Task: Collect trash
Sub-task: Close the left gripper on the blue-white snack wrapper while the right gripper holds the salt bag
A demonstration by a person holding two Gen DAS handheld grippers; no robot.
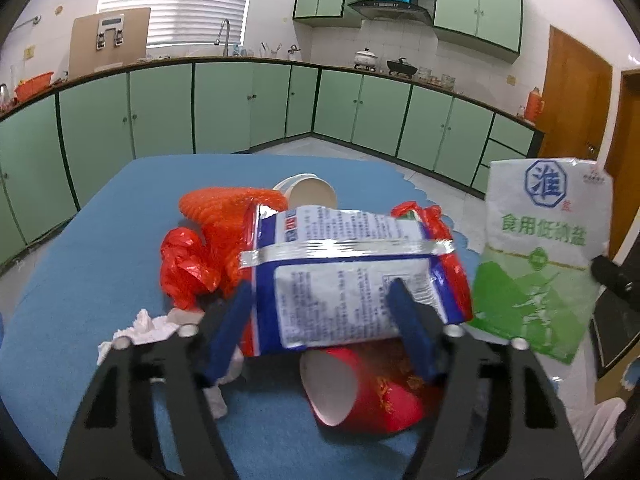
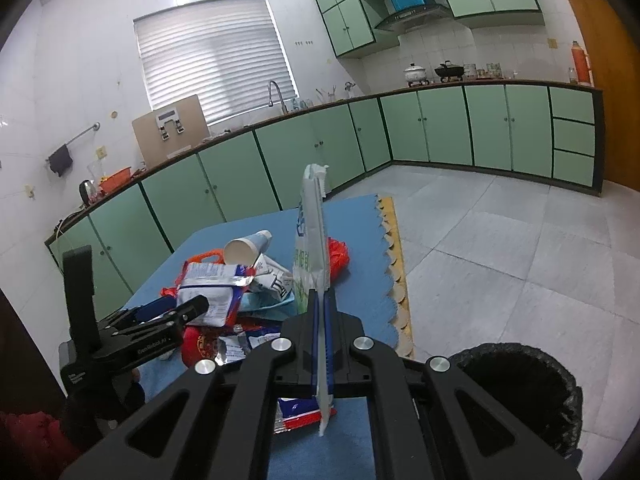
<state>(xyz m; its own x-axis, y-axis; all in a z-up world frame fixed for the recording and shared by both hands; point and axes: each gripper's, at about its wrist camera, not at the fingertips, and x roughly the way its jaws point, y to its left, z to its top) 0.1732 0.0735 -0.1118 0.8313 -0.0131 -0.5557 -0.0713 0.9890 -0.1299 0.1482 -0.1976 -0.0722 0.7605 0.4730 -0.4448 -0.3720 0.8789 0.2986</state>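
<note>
While our right hand-held gripper [image 2: 320,320] pinches the salt bag [image 2: 310,236] beside the bin [image 2: 516,392], our left hand-held gripper [image 1: 324,320] clamps the blue-and-white packet [image 1: 344,276] atop the trash pile; next we lift both into that bin.

Blue mat [image 1: 100,248] — on it a red cup [image 1: 360,396], crumpled tissue [image 1: 140,328], red bag [image 1: 188,264].

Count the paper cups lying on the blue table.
2. A white cup lies at the pile's far side; a red cup lies nearest, under the wrapper. More may be hidden beneath the trash.
</note>
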